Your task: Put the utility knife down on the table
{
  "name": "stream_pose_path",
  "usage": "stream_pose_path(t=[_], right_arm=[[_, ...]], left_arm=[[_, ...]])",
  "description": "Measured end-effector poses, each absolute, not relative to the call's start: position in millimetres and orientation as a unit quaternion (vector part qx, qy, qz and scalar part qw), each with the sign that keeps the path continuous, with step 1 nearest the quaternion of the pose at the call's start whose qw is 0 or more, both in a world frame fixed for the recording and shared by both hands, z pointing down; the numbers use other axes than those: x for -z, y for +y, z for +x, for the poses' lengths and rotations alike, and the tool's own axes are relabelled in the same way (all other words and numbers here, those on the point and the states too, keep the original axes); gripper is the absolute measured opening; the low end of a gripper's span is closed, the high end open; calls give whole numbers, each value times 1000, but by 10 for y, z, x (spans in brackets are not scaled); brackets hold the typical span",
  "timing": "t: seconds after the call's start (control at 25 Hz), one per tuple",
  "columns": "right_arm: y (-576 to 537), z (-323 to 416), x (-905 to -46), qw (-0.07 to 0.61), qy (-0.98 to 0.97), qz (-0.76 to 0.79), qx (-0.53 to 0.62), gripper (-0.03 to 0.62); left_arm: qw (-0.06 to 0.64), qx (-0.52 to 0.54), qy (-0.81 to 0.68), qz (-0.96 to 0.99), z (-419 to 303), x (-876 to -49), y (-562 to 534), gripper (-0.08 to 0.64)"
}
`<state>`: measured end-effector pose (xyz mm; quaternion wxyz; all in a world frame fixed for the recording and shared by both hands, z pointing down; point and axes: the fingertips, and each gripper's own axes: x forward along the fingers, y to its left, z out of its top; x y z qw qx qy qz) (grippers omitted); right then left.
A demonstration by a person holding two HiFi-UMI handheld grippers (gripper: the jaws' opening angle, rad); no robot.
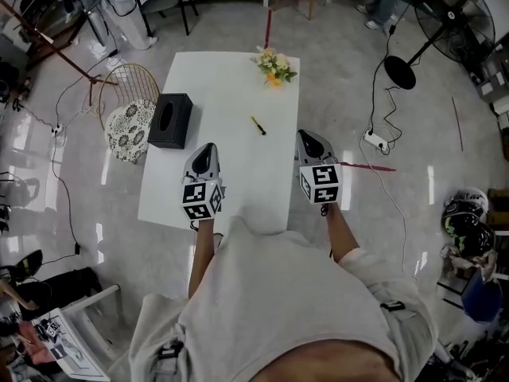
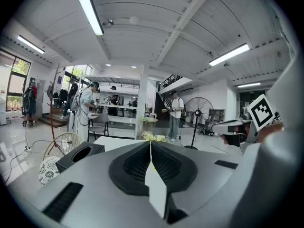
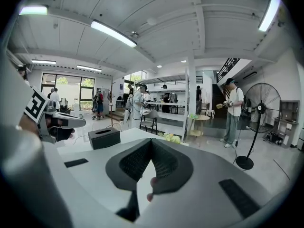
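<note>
The utility knife (image 1: 258, 125), a thin yellow-and-black stick, lies on the white table (image 1: 231, 173) near its middle, apart from both grippers. My left gripper (image 1: 209, 147) hovers over the table's near left part, and its jaws meet with nothing between them (image 2: 150, 144). My right gripper (image 1: 305, 135) hangs at the table's near right edge, shut and empty (image 3: 151, 140). The knife lies ahead of and between the two tips. In both gripper views the jaws hide it.
A black tissue box (image 1: 170, 120) stands at the table's left edge and a small flower bunch (image 1: 275, 65) at its far end. A wire chair with a patterned cushion (image 1: 127, 102) is left of the table. A power strip (image 1: 374, 140) and cables lie on the floor to the right.
</note>
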<state>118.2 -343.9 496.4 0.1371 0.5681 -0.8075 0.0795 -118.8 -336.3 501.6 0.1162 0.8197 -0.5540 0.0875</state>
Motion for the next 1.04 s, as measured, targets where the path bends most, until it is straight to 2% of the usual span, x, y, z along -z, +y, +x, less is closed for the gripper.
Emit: stream_pose_path(t=[1.04], right_arm=[[-3409,1230,-5093,145,-807,566,-89,31]], left_arm=[[103,-80,-559,819,-1187,-4895,-3407,25]])
